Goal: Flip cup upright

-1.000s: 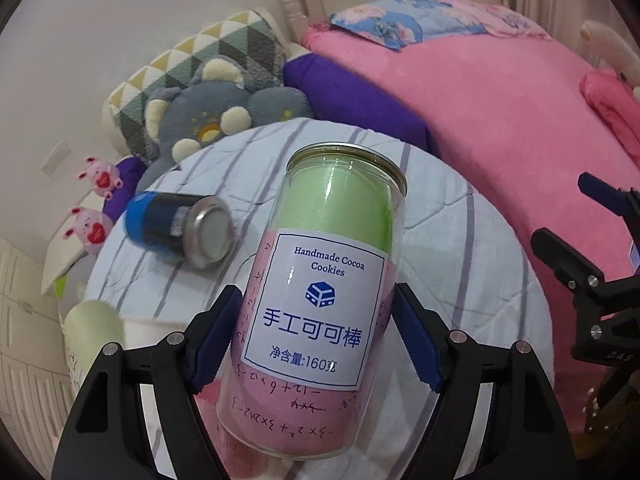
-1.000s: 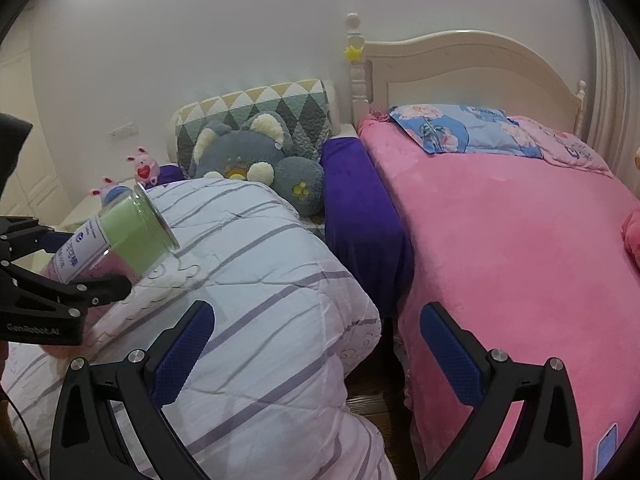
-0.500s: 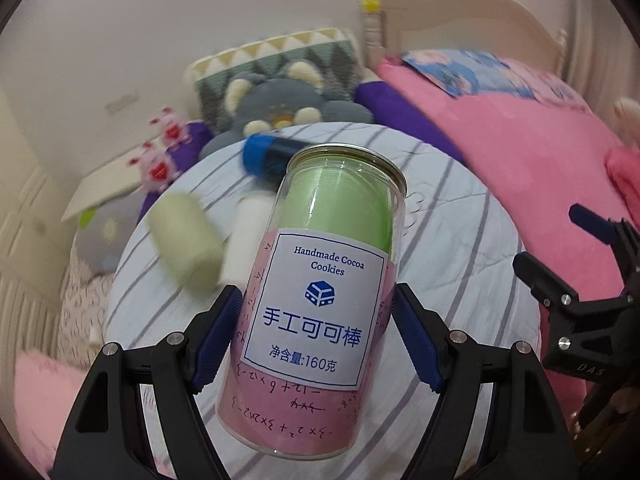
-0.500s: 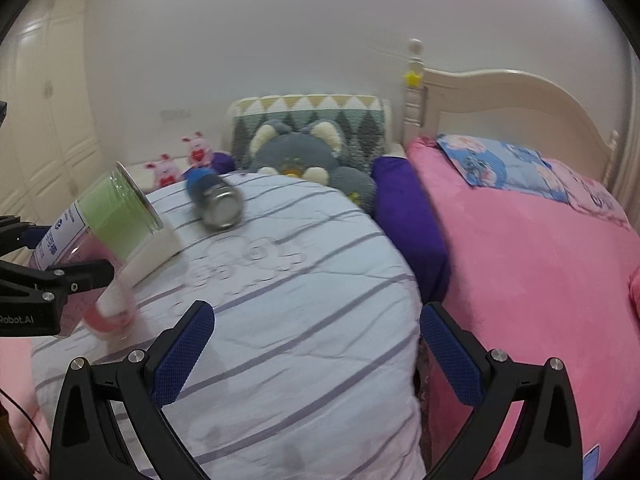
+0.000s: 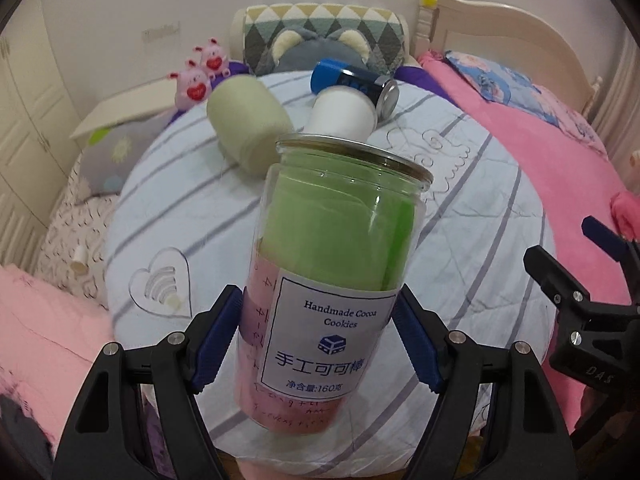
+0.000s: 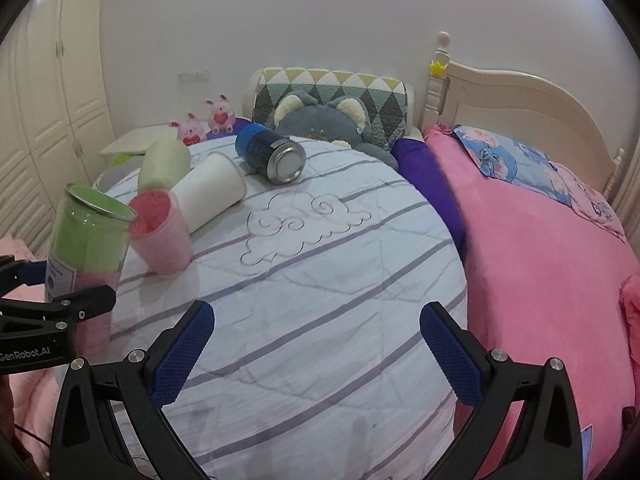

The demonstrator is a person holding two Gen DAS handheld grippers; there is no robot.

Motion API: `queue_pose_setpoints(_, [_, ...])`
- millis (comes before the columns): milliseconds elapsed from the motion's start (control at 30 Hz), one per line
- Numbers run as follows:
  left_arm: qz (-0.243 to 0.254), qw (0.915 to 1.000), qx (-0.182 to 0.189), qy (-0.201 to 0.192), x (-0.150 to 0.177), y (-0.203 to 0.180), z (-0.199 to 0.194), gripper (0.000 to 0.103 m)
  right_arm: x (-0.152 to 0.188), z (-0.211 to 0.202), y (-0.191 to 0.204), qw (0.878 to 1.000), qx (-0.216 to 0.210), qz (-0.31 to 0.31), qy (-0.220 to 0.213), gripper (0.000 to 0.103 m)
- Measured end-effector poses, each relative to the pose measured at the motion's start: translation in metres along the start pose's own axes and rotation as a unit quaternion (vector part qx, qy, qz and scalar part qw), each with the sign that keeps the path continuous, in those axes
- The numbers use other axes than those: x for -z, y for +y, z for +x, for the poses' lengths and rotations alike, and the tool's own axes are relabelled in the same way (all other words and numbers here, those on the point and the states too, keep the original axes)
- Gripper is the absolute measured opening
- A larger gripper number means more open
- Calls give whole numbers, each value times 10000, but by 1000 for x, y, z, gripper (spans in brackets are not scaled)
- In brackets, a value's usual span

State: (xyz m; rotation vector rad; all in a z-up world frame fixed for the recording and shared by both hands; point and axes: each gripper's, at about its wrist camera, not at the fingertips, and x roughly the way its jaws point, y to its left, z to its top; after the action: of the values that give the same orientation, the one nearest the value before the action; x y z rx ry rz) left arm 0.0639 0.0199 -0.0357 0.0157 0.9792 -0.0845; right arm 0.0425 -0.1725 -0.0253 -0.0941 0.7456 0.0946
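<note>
The left gripper (image 5: 320, 344) has its jaws clenched on the clear cup (image 5: 332, 280), nearly upright, at the striped quilt's (image 6: 320, 300) left edge. Just beside it stands a pink cup (image 6: 162, 236); white (image 6: 210, 192), pale green (image 6: 164, 164) and blue (image 6: 270, 156) cups lie toppled behind. The right gripper (image 6: 316, 356) hovers with jaws released, empty.

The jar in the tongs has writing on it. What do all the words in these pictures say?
"Handmade Cocoa Cookies" on the white label of the jar.
"手工可可棒" below it.
"净含量:160克" on the label's bottom line.
"GenRobot.AI" on the left tongs, seen from the right wrist.
"DAS" on the right tongs; partly cut off.
Scribbles on the pink paper inside the jar: unreadable.
</note>
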Motion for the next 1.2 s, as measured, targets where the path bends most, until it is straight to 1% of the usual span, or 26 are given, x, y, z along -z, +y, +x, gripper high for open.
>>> queue_pose_setpoints(167, [-20,9999,109,-33,3,1,0,77,9,7,7,9998,4,91,183,103])
queue_pose_setpoints(333, [-247,9975,657,123,1,7,-4,76,10,2,9,9997,17,126,193,103])
queue_pose_setpoints(433, [-129,9963,835,147,1,-5,-9,76,9,-4,5,9998,17,202,73,103])
queue_pose_setpoints(600, [-51,9942,1067,156,-4,-29,-13,76,10,-6,-12,9992,55,395,55,103])
queue_pose_setpoints(667, [-104,9939,1072,215,-6,-39,-9,76,12,-6,-23,9989,79,454,87,103])
queue_pose_setpoints(800, [-160,9927,1084,495,-8,-60,9,76,16,-3,-45,9983,188,517,181,103])
queue_pose_setpoints(933, [-308,9946,760,631,-10,-73,27,76,18,3,-63,9980,227,509,298,103])
queue_pose_setpoints(1000, [-425,9927,786,806,-11,-76,39,76,17,6,-70,9980,197,490,334,103])
queue_pose_setpoints(1033, [-484,9921,777,863,-12,-76,43,78,16,8,-72,9981,205,476,335,103])
queue_pose_setpoints(1100, [-498,9923,694,901,-11,-77,47,85,14,8,-77,9980,247,493,305,103])
queue_pose_setpoints(1167, [-358,9951,559,738,-8,-76,38,96,12,8,-81,9978,254,550,270,103])
queue_pose_setpoints(1200, [-288,9964,459,647,-6,-75,32,97,12,8,-82,9977,254,575,252,103])
